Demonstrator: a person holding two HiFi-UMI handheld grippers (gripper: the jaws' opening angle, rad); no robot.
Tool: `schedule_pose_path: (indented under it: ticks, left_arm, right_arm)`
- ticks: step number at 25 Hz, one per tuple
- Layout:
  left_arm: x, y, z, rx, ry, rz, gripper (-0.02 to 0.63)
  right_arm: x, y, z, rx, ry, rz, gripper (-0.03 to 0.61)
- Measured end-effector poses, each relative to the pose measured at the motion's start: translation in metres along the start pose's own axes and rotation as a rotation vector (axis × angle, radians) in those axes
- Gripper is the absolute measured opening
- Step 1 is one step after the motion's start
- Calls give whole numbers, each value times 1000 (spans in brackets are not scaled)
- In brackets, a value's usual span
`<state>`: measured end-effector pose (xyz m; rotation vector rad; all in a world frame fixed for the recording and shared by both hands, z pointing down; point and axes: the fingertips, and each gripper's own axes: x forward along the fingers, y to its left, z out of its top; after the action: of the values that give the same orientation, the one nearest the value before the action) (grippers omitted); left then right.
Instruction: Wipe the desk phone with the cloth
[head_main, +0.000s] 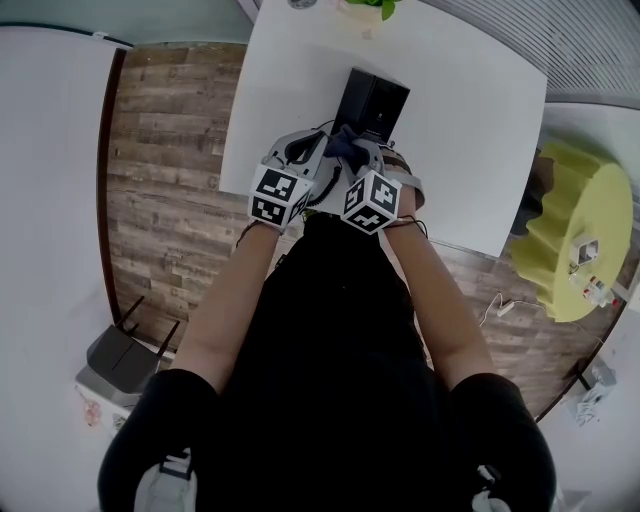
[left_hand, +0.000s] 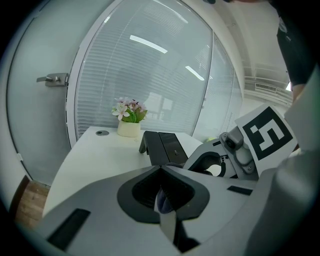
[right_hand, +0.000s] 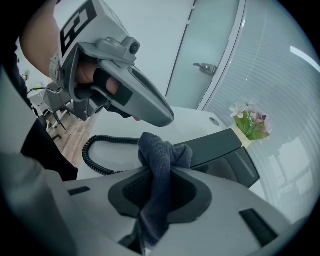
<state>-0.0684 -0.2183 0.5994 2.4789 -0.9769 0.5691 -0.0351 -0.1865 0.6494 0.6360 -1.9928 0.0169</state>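
Note:
The black desk phone (head_main: 372, 100) stands on the white table (head_main: 470, 120), just beyond both grippers. My right gripper (right_hand: 160, 192) is shut on a dark blue-grey cloth (right_hand: 160, 160). The cloth bunches up in front of the phone (right_hand: 220, 145), beside the coiled cord (right_hand: 97, 155). My left gripper (left_hand: 162, 192) is shut, and a small bluish sliver shows between its jaws that I cannot identify. In the right gripper view the left gripper (right_hand: 167, 117) hovers just above the cloth. In the head view the cloth (head_main: 345, 143) lies between the two gripper tips.
A small pot of flowers (left_hand: 129, 122) stands at the table's far edge behind the phone (left_hand: 165, 147). A yellow round seat (head_main: 580, 230) is to the right of the table. A black device (head_main: 125, 355) sits on the floor at the left. A glass wall and door are beyond.

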Motion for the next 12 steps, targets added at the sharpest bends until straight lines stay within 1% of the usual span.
schedule_pose_path:
  ticks: [10,12]
  left_arm:
    - [-11,-6,-9,1,-1,12,11]
    - [-15,-8,-9,5,0,15,11]
  right_arm:
    - [2,24,-7,-19,15,32,91]
    - [2,27,-8,-14,24,52,91]
